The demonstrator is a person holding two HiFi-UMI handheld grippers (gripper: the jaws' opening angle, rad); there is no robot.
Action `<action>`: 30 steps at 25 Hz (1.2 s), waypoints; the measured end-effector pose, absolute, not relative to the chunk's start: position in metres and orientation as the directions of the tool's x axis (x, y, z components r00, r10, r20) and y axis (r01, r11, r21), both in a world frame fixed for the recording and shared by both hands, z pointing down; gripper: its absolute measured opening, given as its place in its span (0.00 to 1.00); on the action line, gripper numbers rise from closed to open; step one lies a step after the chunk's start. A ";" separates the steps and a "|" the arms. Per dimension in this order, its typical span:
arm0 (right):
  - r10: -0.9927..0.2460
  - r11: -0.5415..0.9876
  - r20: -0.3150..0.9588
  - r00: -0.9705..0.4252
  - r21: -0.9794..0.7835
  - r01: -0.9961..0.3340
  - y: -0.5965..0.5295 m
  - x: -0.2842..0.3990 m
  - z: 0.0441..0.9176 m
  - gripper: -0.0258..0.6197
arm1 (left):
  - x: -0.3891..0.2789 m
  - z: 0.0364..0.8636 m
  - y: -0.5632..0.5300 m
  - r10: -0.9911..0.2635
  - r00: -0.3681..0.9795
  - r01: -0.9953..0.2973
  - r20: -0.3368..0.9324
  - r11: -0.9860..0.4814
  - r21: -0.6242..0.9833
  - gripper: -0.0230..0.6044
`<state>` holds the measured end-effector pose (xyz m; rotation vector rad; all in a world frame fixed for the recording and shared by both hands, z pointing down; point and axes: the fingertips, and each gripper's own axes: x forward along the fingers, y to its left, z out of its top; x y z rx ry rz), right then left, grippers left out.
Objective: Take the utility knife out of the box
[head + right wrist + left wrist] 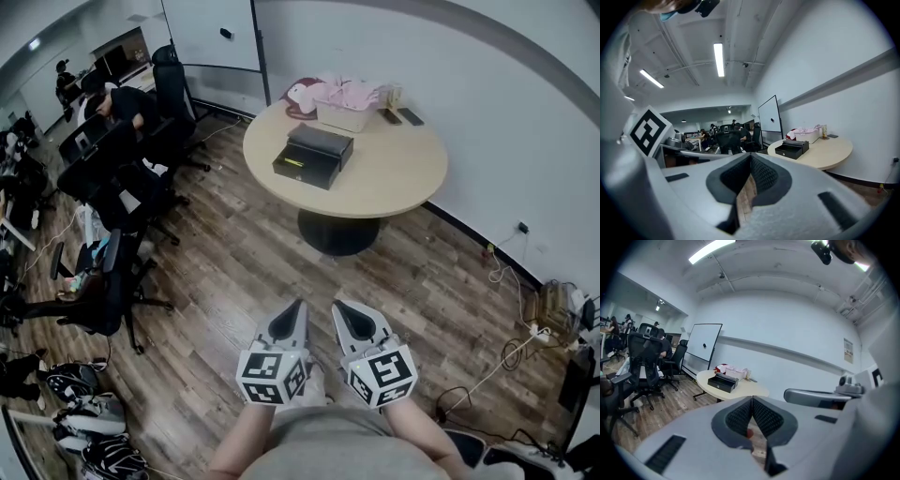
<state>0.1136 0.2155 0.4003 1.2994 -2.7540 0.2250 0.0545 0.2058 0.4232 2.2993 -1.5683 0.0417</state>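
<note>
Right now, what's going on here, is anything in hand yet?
A person holds the left gripper and the right gripper side by side at the waist, both shut and empty. They stand on the wooden floor, well short of the round beige table. The black rectangular box sits on that table untouched, beside a white basket of pink cloth. The utility knife cannot be made out from here.
</note>
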 end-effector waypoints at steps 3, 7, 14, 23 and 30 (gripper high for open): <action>-0.768 0.618 0.138 -0.626 -0.097 -0.780 0.193 0.111 0.404 0.04 | 0.054 0.428 0.183 -0.891 0.395 -0.902 0.223 -0.330 0.278 0.04; -0.764 0.623 0.149 -0.628 -0.084 -0.778 0.157 0.101 0.407 0.04 | 0.053 0.436 0.145 -0.875 0.421 -0.894 0.239 -0.356 0.271 0.04; -0.778 0.608 0.145 -0.612 -0.070 -0.790 0.080 0.076 0.402 0.04 | 0.029 0.439 0.070 -0.854 0.453 -0.880 0.257 -0.381 0.284 0.04; -0.799 0.580 0.155 -0.581 -0.059 -0.813 -0.023 0.039 0.394 0.04 | -0.006 0.430 -0.031 -0.835 0.489 -0.861 0.253 -0.417 0.290 0.04; -0.810 0.563 0.155 -0.565 -0.062 -0.824 -0.085 0.013 0.399 0.04 | -0.032 0.433 -0.093 -0.828 0.503 -0.854 0.248 -0.431 0.292 0.04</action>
